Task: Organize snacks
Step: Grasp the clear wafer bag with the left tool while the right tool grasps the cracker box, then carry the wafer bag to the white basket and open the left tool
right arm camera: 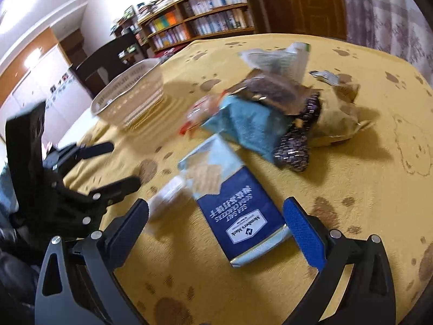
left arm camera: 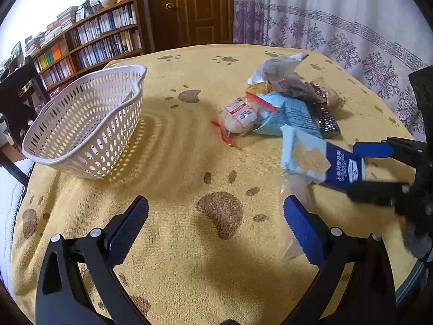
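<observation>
A white perforated basket [left arm camera: 86, 124] [right arm camera: 132, 94] stands empty at the left of the table. To its right lies a pile of several snack packets [left arm camera: 281, 108] [right arm camera: 259, 111]. A blue-and-pale cracker packet [left arm camera: 319, 159] [right arm camera: 240, 216] lies flat in front of the pile. My right gripper [right arm camera: 216, 211] [left arm camera: 354, 169] is open, and its fingers straddle the packet's dark blue end. My left gripper [left arm camera: 216, 205] [right arm camera: 124, 162] hovers open over bare cloth, left of the packet, with nothing in it. A clear wrapper [left arm camera: 295, 189] [right arm camera: 167, 195] lies by its right finger.
The round table wears a yellow paw-print cloth [left arm camera: 189, 162] [right arm camera: 351, 189]. A dark chair [right arm camera: 108, 59] and a bookshelf [left arm camera: 94, 40] stand behind the basket. A wooden door [left arm camera: 189, 5] and a patterned curtain [left arm camera: 338, 27] lie beyond the far edge.
</observation>
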